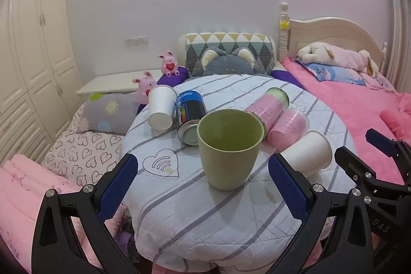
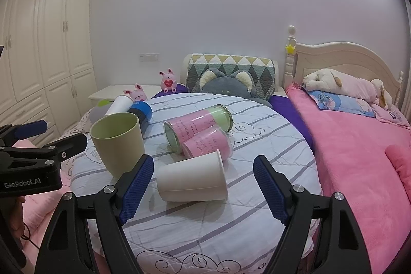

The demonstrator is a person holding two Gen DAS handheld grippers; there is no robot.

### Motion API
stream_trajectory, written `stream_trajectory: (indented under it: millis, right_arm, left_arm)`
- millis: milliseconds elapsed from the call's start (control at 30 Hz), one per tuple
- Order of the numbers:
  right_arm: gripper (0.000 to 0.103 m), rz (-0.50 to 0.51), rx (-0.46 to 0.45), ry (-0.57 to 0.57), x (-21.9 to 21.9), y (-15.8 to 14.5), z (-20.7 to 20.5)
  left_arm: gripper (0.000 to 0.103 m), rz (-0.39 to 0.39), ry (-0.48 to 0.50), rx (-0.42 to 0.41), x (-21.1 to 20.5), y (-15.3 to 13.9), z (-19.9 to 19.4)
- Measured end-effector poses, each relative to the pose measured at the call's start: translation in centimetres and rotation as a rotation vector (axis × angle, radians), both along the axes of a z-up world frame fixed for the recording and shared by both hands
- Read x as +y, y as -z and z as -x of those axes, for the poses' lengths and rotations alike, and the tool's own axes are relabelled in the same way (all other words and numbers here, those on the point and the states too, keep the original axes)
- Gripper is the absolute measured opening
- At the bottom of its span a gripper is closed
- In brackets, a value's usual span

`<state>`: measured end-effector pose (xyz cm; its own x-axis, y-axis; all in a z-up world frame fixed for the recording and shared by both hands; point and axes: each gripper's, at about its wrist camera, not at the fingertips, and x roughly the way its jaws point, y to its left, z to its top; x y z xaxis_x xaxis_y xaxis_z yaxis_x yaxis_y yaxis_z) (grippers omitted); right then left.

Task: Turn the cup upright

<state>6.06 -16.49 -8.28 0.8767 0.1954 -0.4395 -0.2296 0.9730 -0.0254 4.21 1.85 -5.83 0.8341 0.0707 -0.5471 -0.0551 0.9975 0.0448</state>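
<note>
A green cup (image 1: 228, 148) stands upright on the round cloth-covered table (image 1: 195, 217); it also shows in the right wrist view (image 2: 118, 140). My left gripper (image 1: 203, 186) is open, its fingers either side of the green cup and a little short of it. A white paper cup (image 2: 191, 179) lies on its side in front of my right gripper (image 2: 203, 181), which is open with the cup between its fingertips, untouched. That cup also shows in the left wrist view (image 1: 308, 154). A second white paper cup (image 1: 161, 107) lies on its side at the far left.
A blue can (image 1: 190, 117) and two pink jars (image 2: 197, 125) lie on their sides mid-table. A pink bed (image 2: 359, 145) is to the right, pillows and plush toys (image 1: 228, 63) behind, a wardrobe (image 1: 33, 43) at left.
</note>
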Motion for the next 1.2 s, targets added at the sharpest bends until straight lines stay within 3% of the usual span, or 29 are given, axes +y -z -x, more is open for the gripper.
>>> stream_trajectory:
  millis: [667,1200]
  right_arm:
    - [0.081,0.017,0.019,-0.008,0.7,0.3,-0.8]
    - [0.081,0.024,0.046,-0.023,1.6,1.2,-1.8]
  left_arm:
    - [0.103,-0.016,0.003,0.016,0.1,0.7,-0.8]
    - [0.103,-0.04,-0.046,0.076,1.6,2.7,-2.0]
